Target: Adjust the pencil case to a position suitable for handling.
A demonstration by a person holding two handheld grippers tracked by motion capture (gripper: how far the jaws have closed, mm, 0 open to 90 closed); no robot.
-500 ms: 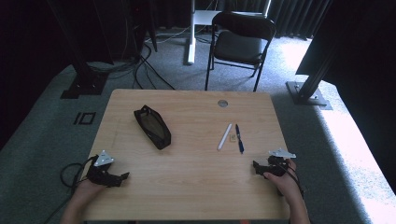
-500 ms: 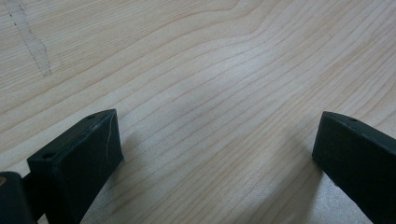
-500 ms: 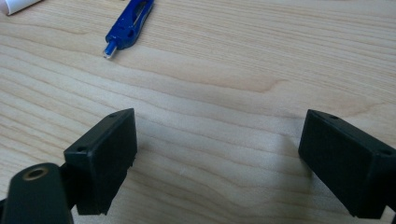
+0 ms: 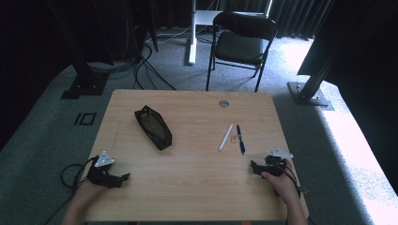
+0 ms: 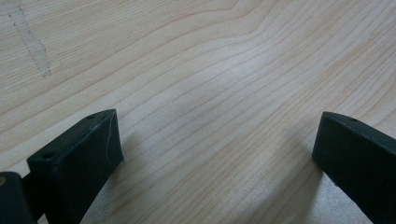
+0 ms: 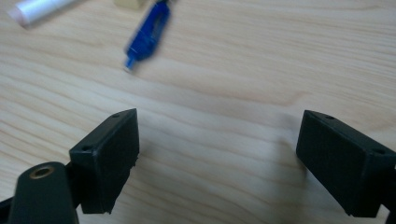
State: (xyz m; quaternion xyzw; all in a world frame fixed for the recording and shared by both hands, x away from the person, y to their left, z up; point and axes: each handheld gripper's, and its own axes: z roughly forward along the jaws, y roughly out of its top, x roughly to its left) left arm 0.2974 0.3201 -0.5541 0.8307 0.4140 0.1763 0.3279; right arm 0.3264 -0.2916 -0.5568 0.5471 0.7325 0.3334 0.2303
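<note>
On grained wood, slim blue pen (image 6: 148, 33), white pen (image 6: 39, 9)

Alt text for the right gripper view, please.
The right gripper hangs over bare wooden table, its two black jaws wide apart with nothing between them. Beyond them lie a blue pen and, at the top left edge, the end of a white pen.

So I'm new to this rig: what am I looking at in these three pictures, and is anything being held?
No robot here: a person holds a two-jaw claw in each hand. The high view looks down on the wooden table, with the left claw and right claw near its front edge. The other two pictures come from cameras riding on each claw, looking along its black jaws. On the table lie a black pouch, a white pen, a blue pen and a small tan piece between them. Both claws are open and empty.
</note>
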